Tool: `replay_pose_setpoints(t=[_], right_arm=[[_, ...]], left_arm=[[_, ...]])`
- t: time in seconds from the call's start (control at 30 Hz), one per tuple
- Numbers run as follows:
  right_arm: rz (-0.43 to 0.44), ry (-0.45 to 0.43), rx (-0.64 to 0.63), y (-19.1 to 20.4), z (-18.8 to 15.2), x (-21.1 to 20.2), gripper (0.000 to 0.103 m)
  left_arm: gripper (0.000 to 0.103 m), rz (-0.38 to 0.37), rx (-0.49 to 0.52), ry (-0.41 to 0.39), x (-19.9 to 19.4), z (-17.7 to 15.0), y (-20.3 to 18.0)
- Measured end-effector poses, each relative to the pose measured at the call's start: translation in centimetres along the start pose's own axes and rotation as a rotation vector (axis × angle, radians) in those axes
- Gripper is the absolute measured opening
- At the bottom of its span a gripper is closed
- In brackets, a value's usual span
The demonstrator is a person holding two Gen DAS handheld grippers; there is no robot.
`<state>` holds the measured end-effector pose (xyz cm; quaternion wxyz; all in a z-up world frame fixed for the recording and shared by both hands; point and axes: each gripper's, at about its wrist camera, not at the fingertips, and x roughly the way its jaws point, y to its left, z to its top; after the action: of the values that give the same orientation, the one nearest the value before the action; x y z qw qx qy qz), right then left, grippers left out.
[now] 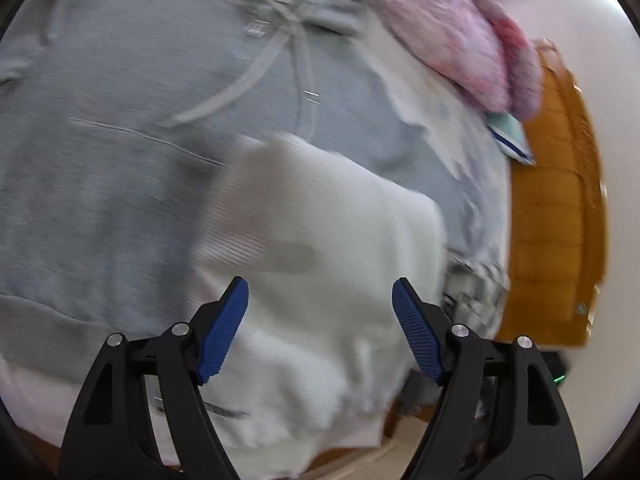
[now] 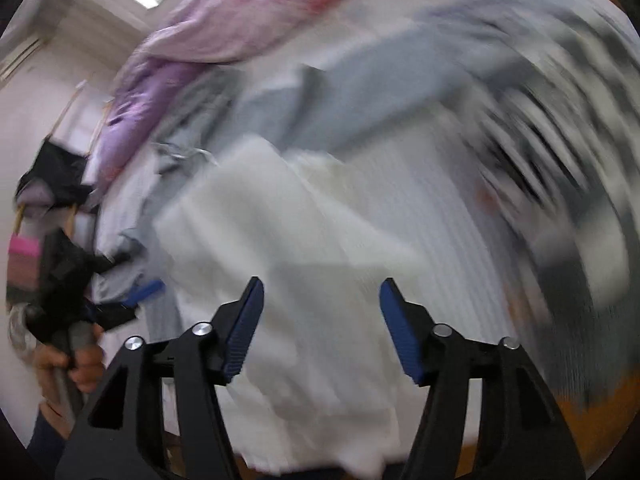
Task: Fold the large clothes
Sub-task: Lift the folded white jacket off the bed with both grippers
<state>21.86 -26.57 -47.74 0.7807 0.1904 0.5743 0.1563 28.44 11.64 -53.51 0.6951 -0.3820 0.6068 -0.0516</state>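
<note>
Your grey hoodie (image 1: 120, 168) covers the surface up to the pink bedding (image 1: 452, 28) | white knit (image 1: 320, 248) lies on it, hem overhanging the near edge | left tool (image 1: 320, 300) and right tool (image 2: 322, 300) released, above the knit, nothing between pads

Folded sweater (image 1: 320, 240) lies on the hoodie (image 1: 120, 160) — quilt (image 1: 452, 28) behind.
</note>
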Motion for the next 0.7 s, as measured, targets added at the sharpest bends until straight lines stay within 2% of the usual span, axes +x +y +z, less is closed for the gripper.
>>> replay_pose_setpoints(t=[0.07, 0.1, 0.13, 0.2, 0.27, 0.3, 0.33, 0.47, 0.53, 0.67, 0.7], right_arm=[[0.008, 0.013, -0.059, 1.6, 3.7, 3.3, 0.059], [0.017, 0.025, -0.068, 1.7, 4.5, 4.2, 0.059], [0.063, 0.059, -0.065, 1.9, 5.8, 5.9, 0.059], [0.102, 0.078, -0.052, 2.1, 7.5, 8.0, 0.058], [0.146, 0.138, -0.070, 2.4, 8.2, 9.9, 0.028], [0.133, 0.154, -0.057, 2.4, 8.5, 10.3, 0.010], [0.133, 0.148, -0.047, 2.3, 8.5, 10.2, 0.005], [0.126, 0.091, -0.040, 1.9, 8.2, 7.0, 0.004], [0.092, 0.070, -0.026, 1.0, 7.5, 5.9, 0.004], [0.005, 0.098, 0.058, -2.4, 6.3, 8.2, 0.004], [0.016, 0.116, 0.092, -3.2, 6.1, 9.4, 0.004]], left_arm=[[0.075, 0.025, -0.039, -0.002, 0.3, 0.9, 1.3], [0.075, 0.044, -0.041, -0.005, 0.4, 1.2, 1.7], [0.075, 0.052, -0.034, -0.003, 0.7, 1.5, 2.0], [0.075, 0.067, -0.042, 0.019, 1.4, 1.7, 2.4], [0.076, 0.043, -0.040, 0.032, 2.1, 1.9, 2.5], [0.076, 0.051, -0.037, 0.027, 2.2, 2.0, 2.5], [0.077, 0.058, -0.035, 0.026, 2.3, 2.1, 2.4], [0.077, 0.016, -0.044, 0.004, 2.5, 2.8, 1.7], [0.077, 0.035, -0.029, 0.017, 3.0, 3.0, 1.3], [0.086, 0.065, -0.030, 0.075, 5.2, 3.4, 1.3], [0.086, 0.086, -0.033, 0.085, 5.9, 3.5, 1.4]])
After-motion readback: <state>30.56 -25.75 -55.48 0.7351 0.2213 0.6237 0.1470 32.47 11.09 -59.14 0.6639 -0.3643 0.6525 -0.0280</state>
